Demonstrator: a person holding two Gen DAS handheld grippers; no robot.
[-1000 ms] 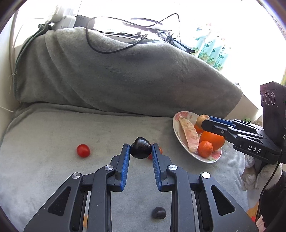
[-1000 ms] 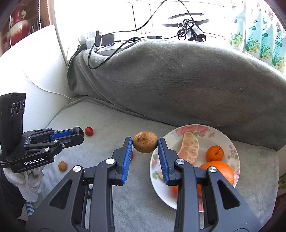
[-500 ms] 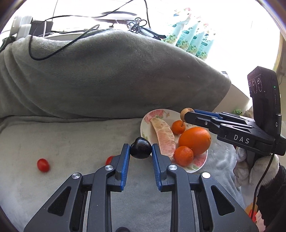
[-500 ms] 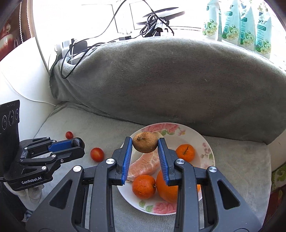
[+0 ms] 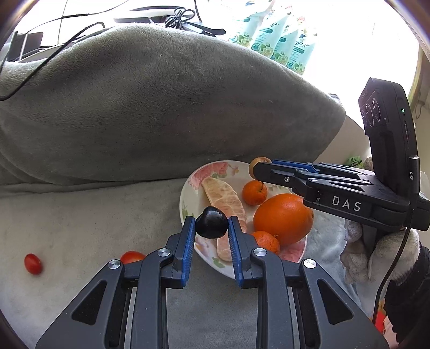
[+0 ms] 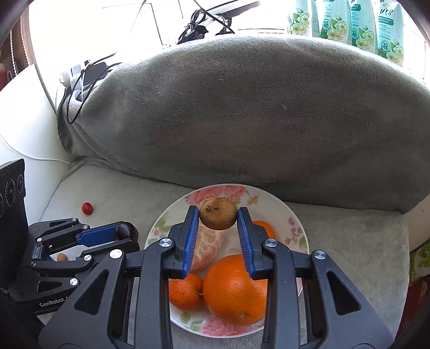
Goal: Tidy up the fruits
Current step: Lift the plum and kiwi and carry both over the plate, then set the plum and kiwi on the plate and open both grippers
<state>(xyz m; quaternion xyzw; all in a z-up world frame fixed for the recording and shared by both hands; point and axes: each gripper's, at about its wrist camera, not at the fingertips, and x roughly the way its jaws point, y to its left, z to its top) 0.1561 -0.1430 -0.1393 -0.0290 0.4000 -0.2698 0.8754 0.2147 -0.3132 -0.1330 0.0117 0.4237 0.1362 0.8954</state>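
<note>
Right now both grippers hang over the floral plate (image 6: pixel 291 214), each with a small fruit pinched between its blue pads. The left gripper (image 5: pixel 211 228) is closed down to the width of a dark plum (image 5: pixel 211 222), glossy and nearly black, which it holds off the cloth above the plate's rim at about nine o'clock. The right gripper (image 6: pixel 218 218) clamps a brown, rough-skinned fruit (image 6: pixel 218 217) in the same way, narrowed to the fruit's width, over the far half of the plate toward twelve o'clock.

On the plate lie a big orange (image 6: pixel 233 290) at roughly five o'clock, a small mandarin (image 6: pixel 186 291) touching it at seven o'clock, a second mandarin (image 5: pixel 254 192) farther back at one o'clock, and a peeled citrus segment (image 5: pixel 224 198) stretched along the left side. In the left wrist view the right gripper reaches in from three o'clock, its tip above the back mandarin, held by a white-gloved hand (image 5: pixel 376 255).

The plate sits on a grey blanket (image 5: pixel 80 214) that rises into a tall hump behind it. Two cherry tomatoes lie loose on the cloth: one (image 5: pixel 131 257) just beside the plate at eight o'clock, another (image 5: pixel 33 264) well apart, farther out the same way. A small tan fruit (image 6: pixel 61 257) shows under the left gripper in the right wrist view. Detergent pouches (image 6: pixel 349 21) and tangled cables (image 6: pixel 204 24) line the bright sill beyond.
</note>
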